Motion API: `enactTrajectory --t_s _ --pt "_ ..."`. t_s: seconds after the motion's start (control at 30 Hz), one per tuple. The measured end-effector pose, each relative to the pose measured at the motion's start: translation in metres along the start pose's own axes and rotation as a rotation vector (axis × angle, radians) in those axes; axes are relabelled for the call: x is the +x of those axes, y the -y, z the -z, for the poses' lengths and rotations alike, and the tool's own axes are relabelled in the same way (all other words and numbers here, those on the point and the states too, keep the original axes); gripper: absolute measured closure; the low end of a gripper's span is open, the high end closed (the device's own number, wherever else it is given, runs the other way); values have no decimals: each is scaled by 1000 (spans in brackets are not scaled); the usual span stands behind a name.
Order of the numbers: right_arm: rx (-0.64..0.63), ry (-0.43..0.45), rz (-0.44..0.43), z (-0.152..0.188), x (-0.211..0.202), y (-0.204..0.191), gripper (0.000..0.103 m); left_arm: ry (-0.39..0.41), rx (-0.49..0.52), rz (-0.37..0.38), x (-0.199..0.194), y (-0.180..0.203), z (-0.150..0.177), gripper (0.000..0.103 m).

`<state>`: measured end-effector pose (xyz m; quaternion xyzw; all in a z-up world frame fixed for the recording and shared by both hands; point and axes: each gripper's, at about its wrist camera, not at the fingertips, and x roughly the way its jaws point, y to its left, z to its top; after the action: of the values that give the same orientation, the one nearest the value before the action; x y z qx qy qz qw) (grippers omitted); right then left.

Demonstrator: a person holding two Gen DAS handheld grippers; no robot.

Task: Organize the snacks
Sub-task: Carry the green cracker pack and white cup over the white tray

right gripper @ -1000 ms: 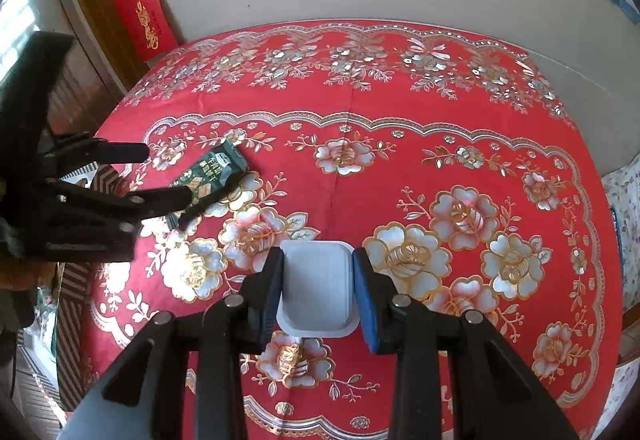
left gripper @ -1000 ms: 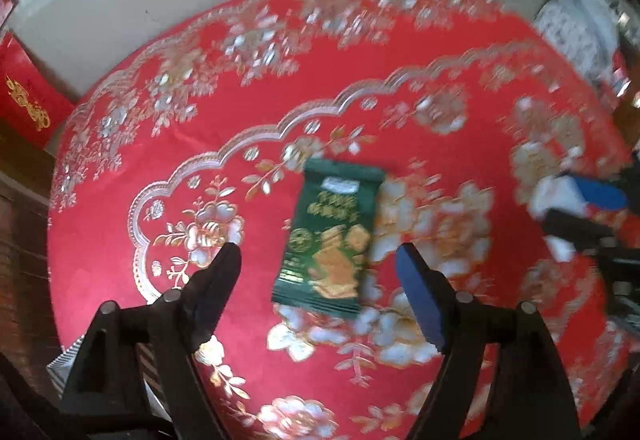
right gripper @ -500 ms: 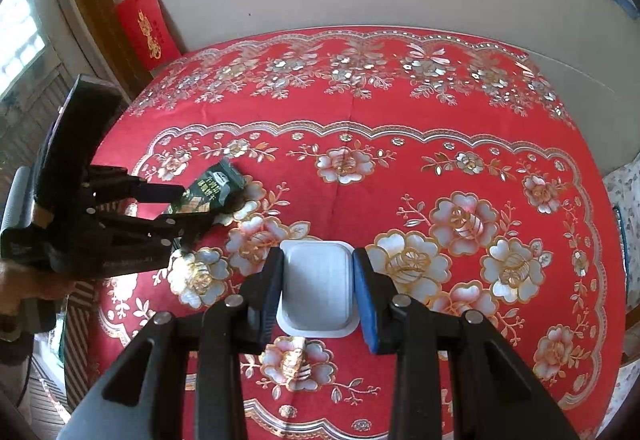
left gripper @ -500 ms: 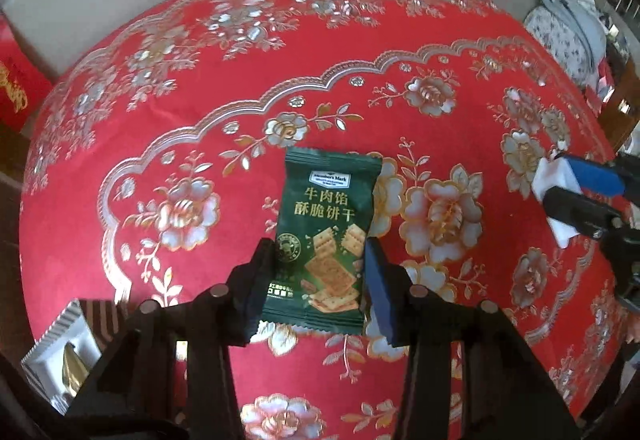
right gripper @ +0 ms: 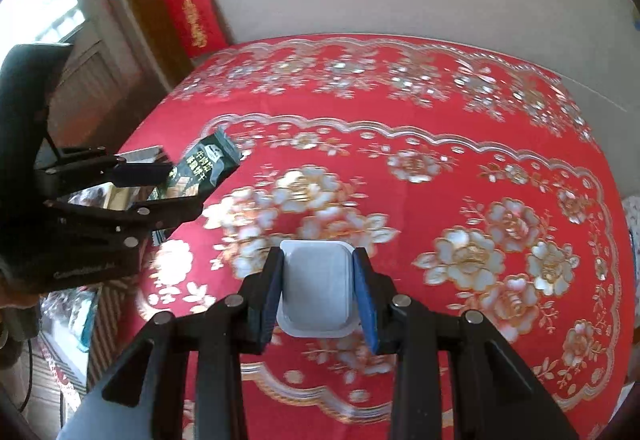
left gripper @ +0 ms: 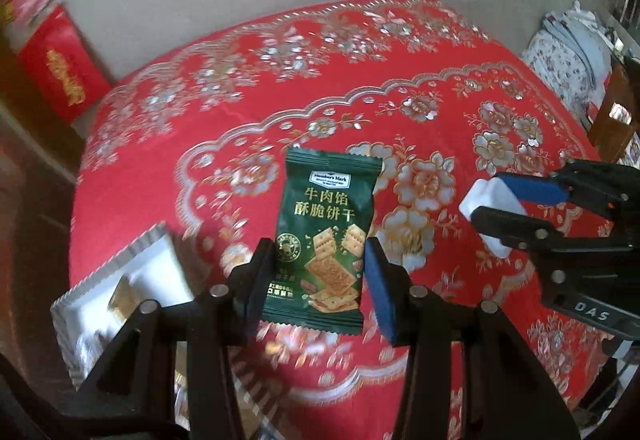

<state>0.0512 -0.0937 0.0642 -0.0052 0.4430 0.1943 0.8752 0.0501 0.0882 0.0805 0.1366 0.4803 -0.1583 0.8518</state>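
Note:
My left gripper (left gripper: pixel 320 264) is shut on a dark green cracker packet (left gripper: pixel 324 232) and holds it lifted above the red flowered tablecloth (left gripper: pixel 240 127). In the right wrist view the same packet (right gripper: pixel 206 165) hangs between the left gripper's fingers (right gripper: pixel 140 191) at the left. My right gripper (right gripper: pixel 318 288) is shut on a small white plastic cup (right gripper: pixel 314 292), its flat side facing the camera. The left wrist view shows that cup (left gripper: pixel 490 207) pinched in the right gripper (left gripper: pixel 504 199) at the right.
A white snack wrapper with a crimped edge (left gripper: pixel 120 280) lies at the table's near left edge. Red banners (right gripper: pixel 196 19) hang on the wall by a wooden frame. Flowered bedding (left gripper: pixel 568 51) lies beyond the table at right.
My left gripper closed on the green packet that lay on the cloth and raised it off the table. The right gripper, still holding the white cup, shifted a little.

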Motion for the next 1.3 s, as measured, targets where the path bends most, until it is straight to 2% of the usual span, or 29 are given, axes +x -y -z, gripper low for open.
enactTrajectory --t_s 0.13,0.37,0.47,0.53,0.63,0.7,0.93,1.3 --pt "-42 7 -30 2 -2 -26 69 31 -28 -22 -23 -8 21 56" --pt "-124 18 -86 7 -6 -80 69 78 -72 -119 -57 -25 64 56" --pt "-152 22 -110 8 -8 -102 69 93 -112 -146 -67 -37 82 56" --pt "-172 25 -123 11 -8 -115 69 104 -120 -194 -73 -43 95 56" --pt "-198 22 -146 14 -7 -134 69 113 -158 -199 -80 -54 114 56" --pt "-216 17 -159 16 -5 -147 69 121 -169 -230 -83 -60 123 56" --pt "-271 0 -190 21 2 -186 69 130 -220 -249 -88 -77 150 56" --pt "-339 -42 -217 33 17 -230 69 141 -382 -222 -88 -110 201 56"
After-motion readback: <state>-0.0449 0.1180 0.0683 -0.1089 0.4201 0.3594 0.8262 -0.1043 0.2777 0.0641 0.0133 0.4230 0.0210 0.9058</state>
